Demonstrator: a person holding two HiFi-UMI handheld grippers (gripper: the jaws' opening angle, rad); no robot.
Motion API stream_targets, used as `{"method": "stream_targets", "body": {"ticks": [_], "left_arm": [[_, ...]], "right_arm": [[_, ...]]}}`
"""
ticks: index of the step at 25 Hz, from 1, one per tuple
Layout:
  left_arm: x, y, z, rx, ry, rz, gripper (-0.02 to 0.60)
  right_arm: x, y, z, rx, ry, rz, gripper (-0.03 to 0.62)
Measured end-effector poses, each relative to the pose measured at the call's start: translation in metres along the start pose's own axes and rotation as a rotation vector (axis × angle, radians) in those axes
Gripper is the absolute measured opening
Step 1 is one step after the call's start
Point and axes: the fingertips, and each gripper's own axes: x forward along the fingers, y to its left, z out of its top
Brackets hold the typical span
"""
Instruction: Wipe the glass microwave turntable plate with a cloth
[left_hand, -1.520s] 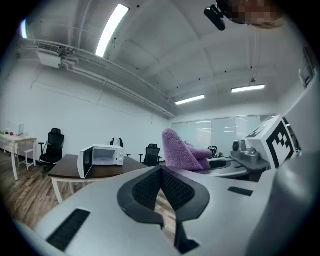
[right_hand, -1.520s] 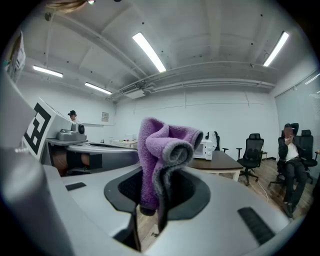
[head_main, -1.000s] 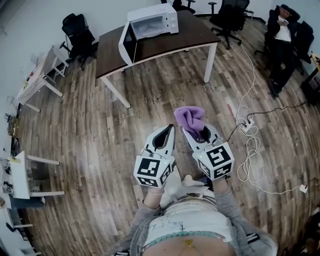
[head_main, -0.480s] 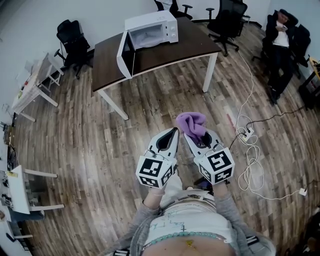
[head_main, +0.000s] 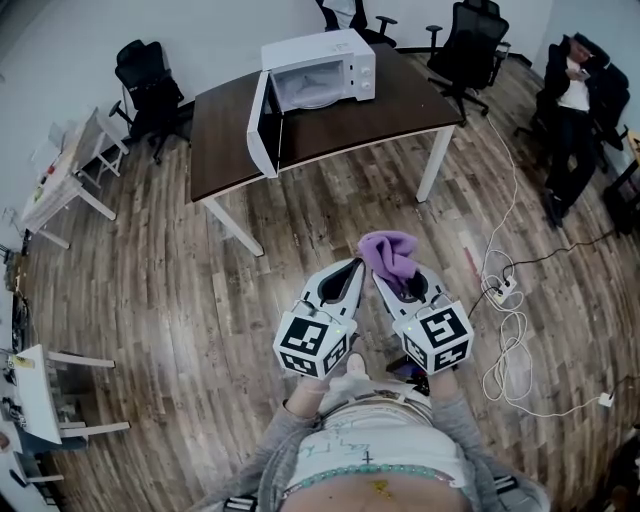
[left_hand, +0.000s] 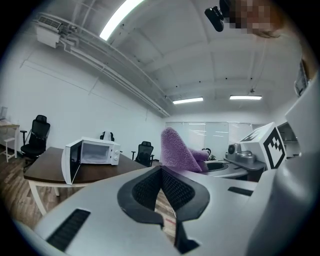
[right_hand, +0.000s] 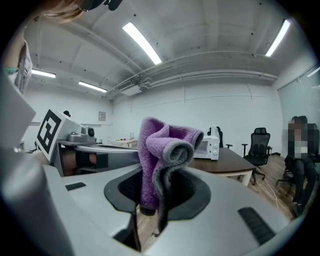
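Gaping white microwave (head_main: 322, 68) tops the dark wooden bench (head_main: 225, 140) ahead. Side by side, right gripper (head_main: 385, 279) jaws pinch a purple fleecy cloth (head_main: 389, 251); left gripper (head_main: 354, 264) jaws meet, empty.

A dark brown table (head_main: 225, 135) and black office chairs (head_main: 148, 75) stand on wood-plank floor (head_main: 180, 300).

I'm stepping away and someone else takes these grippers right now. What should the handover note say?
Left gripper: shut, nothing in it.
Right gripper: shut on the purple cloth, which sticks up out of the jaws.
Things: the microwave sits on the dark table across the wood floor, with its door swung open. The glass plate cannot be made out from here.
Done: cloth in hand, microwave door open.
Left: get to the table, find the plate and wipe it with the cloth.
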Motion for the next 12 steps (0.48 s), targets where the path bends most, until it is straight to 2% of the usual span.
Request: {"method": "stream_targets", "body": {"ticks": [4,12], "left_arm": [[0.004,0.022,-0.002,0.018,0.027,-0.006,0.008],[0.006,0.056,-0.006,0.036,0.039,0.041,0.008]], "right_arm": [[0.020,-0.002,-0.002,0.014,0.011,-0.013,0.112],[0.051,-0.008,0.001,0.011,0.032,-0.015,0.112]]}}
